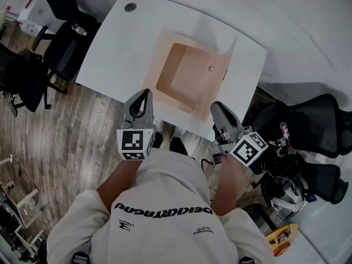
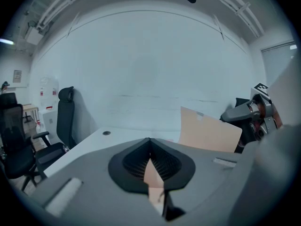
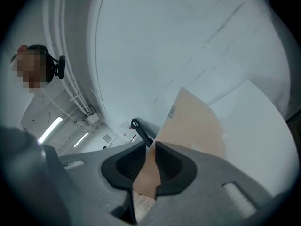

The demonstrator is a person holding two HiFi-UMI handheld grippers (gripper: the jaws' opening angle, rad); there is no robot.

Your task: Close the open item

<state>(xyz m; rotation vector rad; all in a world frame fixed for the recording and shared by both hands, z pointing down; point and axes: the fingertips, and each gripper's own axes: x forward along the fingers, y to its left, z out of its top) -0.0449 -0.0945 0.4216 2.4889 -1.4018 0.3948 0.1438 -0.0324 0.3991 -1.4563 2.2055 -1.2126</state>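
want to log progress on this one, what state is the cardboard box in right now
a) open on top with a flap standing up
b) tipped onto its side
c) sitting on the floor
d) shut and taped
a: seen from above, the cardboard box on the white table shows its inside, and one flap on its right side stands up.

A white table (image 1: 110, 54) stands on a grey-brown wooden floor (image 1: 71, 131). A round grommet (image 1: 130, 7) is set into the table's far left corner. Black office chairs (image 1: 63, 51) stand just beside the table's left edge. More black chairs (image 1: 316, 122) stand off its right end, with a yellow object (image 1: 281, 240) beyond them.
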